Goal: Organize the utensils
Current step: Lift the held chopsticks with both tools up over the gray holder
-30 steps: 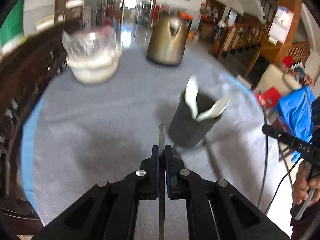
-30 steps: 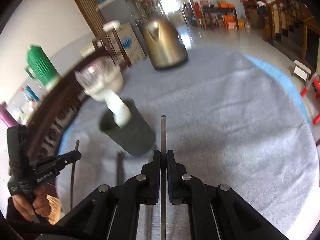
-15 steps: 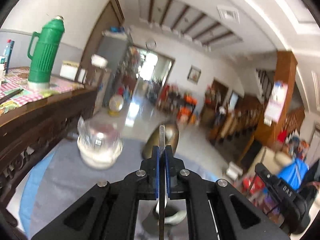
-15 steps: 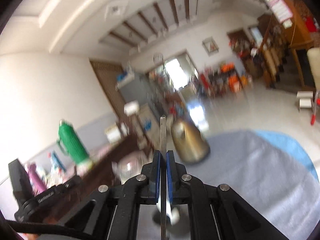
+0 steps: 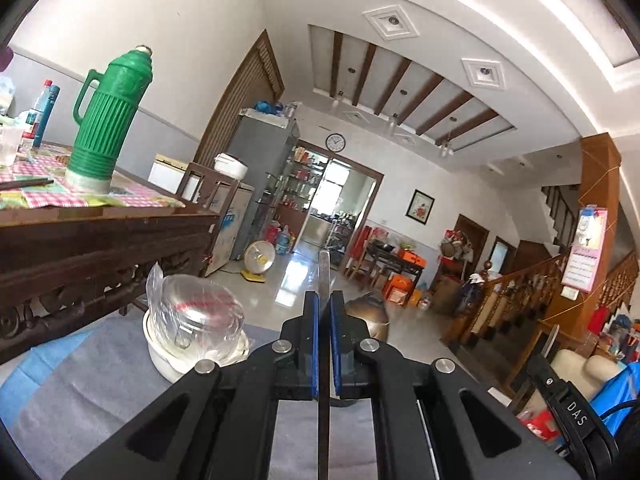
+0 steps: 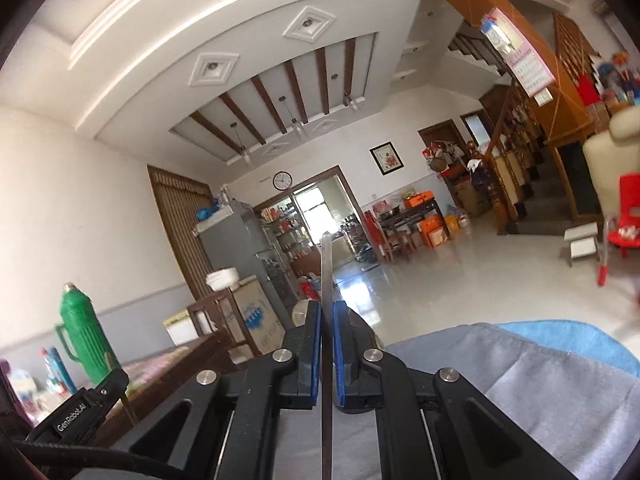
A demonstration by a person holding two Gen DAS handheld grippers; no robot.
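The thin grey metal stick (image 5: 324,276) in the left gripper (image 5: 324,320) runs off the bottom edge, so its other end is unseen. The black fingers (image 5: 308,344) hide most of the round brown metal kettle (image 5: 370,314). The other thin metal stick (image 6: 327,268) is cut off too. The red plastic chair (image 6: 628,216) is blurry.

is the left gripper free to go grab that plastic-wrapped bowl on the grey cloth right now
Probably not yet. The left gripper is shut on a thin metal utensil, so its jaws are occupied. The plastic-wrapped bowl sits unobstructed on the grey cloth to its left, so the path itself looks free.
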